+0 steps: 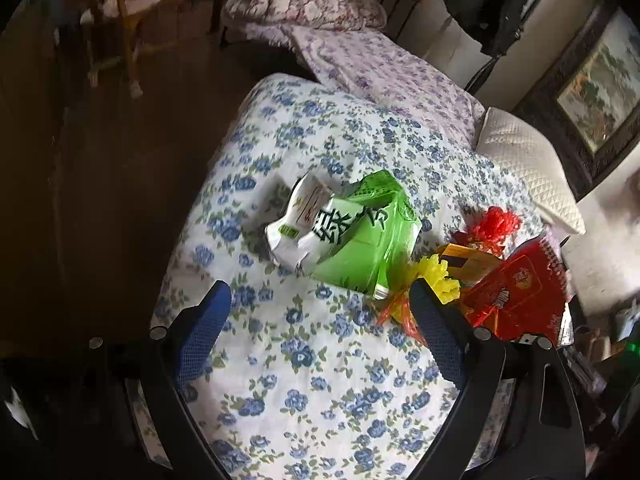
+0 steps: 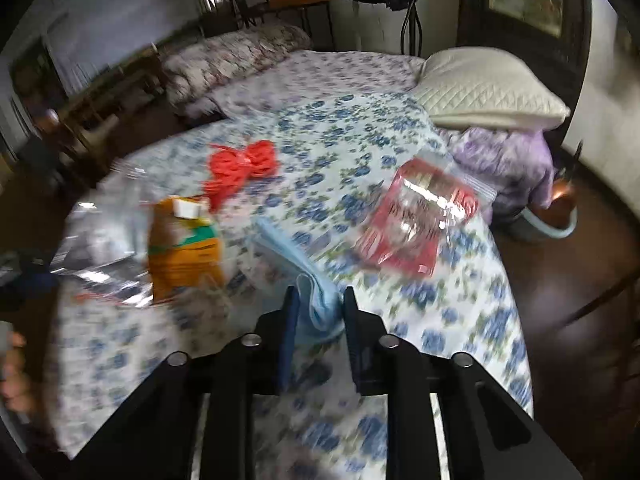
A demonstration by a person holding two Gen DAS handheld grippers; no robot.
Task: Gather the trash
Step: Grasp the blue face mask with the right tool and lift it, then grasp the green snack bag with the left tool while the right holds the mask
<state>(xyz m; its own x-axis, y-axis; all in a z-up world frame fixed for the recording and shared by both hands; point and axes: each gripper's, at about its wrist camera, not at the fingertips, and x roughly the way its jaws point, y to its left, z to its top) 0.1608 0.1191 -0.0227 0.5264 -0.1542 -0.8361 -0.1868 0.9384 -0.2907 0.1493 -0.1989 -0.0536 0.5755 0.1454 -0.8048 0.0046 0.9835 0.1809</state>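
Bedroom, floral bedspread (image 1: 320,380) strewn with trash. Right hand-held gripper (image 2: 320,312) clamped on light blue tissue (image 2: 316,304): pickup step. Left hand-held gripper (image 1: 320,312) apart, empty; green-white wrapper (image 1: 352,236) just ahead. Next: lift tissue, carry off.

My right gripper (image 2: 320,300) pinches a light-blue cloth (image 2: 316,304) on the floral bedspread (image 2: 440,312), near an orange packet (image 2: 184,248).
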